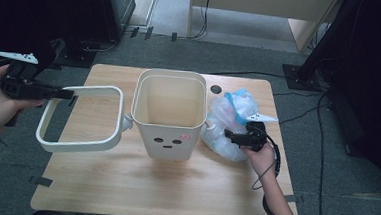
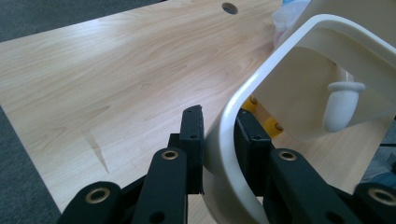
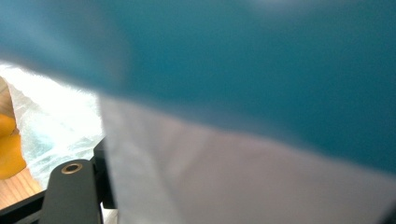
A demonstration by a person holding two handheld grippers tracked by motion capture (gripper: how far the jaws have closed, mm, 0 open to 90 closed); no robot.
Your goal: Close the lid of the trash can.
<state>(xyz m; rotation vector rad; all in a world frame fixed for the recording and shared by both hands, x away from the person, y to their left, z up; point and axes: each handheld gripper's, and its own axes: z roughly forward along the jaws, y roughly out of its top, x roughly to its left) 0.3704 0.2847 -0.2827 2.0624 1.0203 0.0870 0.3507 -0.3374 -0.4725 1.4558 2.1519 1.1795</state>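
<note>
A cream bin (image 1: 169,113) with a small face on its front stands mid-table. Its cream ring frame (image 1: 80,118) hangs off a side peg (image 2: 343,100) and is swung out to the left, raised above the wood. My left gripper (image 1: 54,93) is shut on the ring's far bar (image 2: 219,154), one jaw on each side. A clear plastic bag (image 1: 230,115) with blue ties lies right of the bin. My right gripper (image 1: 232,136) is pushed into its side. The bag (image 3: 233,140) crowds that camera as a blur and presses against the one jaw in view.
The wooden table (image 1: 123,183) has a cable hole (image 1: 216,89) behind the bin. A cable (image 1: 271,192) trails from my right gripper along the right edge. Dark equipment and cables sit on the carpet beyond the table.
</note>
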